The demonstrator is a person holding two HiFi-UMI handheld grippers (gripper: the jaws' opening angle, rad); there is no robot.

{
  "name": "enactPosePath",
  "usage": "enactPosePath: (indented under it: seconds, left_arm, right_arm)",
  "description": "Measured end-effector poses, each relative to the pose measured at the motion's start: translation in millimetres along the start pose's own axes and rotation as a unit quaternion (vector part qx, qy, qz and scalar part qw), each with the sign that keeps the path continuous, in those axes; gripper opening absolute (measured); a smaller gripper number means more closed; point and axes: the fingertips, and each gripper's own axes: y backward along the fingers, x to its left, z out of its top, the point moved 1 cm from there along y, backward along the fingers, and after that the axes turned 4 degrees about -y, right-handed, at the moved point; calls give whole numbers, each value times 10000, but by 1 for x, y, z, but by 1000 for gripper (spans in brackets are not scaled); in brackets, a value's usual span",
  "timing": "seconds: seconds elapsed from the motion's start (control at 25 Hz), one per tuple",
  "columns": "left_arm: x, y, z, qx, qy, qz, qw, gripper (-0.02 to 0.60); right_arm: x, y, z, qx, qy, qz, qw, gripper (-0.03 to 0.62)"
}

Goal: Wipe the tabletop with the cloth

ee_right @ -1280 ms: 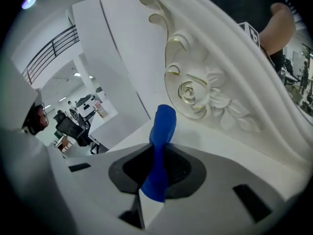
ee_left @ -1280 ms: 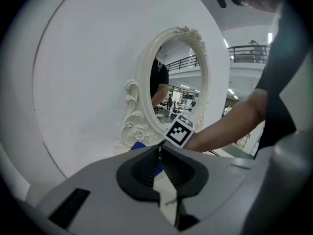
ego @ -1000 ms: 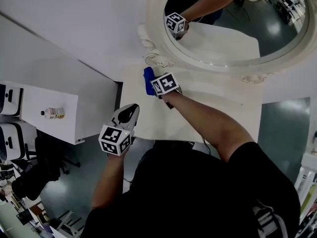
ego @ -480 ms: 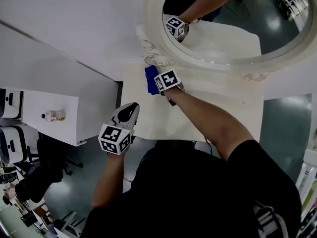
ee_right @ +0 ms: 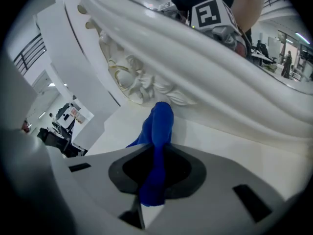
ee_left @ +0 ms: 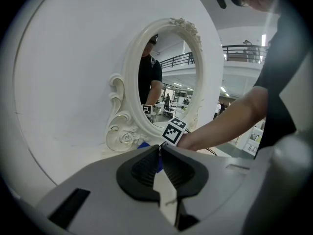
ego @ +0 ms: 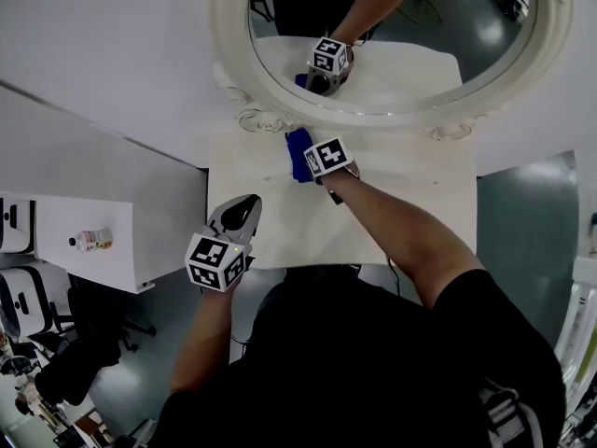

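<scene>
A blue cloth (ego: 299,154) lies bunched on the cream tabletop (ego: 410,194) near its back edge, just below the mirror frame. My right gripper (ego: 312,161) is shut on it; in the right gripper view the blue cloth (ee_right: 156,146) runs between the jaws and out ahead of them. My left gripper (ego: 244,209) hangs at the table's front left corner, shut with nothing in it. The left gripper (ee_left: 159,153) faces the mirror, with the right forearm and marker cube beyond it.
An ornate white oval mirror (ego: 270,110) stands on the back of the table against the wall and reflects the right gripper. A white side desk (ego: 103,222) with a small bottle (ego: 93,240) sits to the left. The table's right half (ego: 420,203) is bare.
My right gripper has slid the blue cloth rightwards along the table's back edge. The head view has shifted, so the mirror sits further left. The left gripper holds still.
</scene>
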Motion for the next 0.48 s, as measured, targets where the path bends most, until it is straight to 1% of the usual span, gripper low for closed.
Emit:
enactPosePath:
  seconds: [0.32, 0.48]
  left_arm:
    - [-39, -39, 13, 28, -150, -355, 9993, 25]
    - [-64, -63, 22, 37, -227, -541, 9983, 25]
  right_arm:
    - [-95, 53, -34, -126, -484, -512, 9974, 48]
    - [-140, 83, -57, -186, -639, -731, 9951, 48]
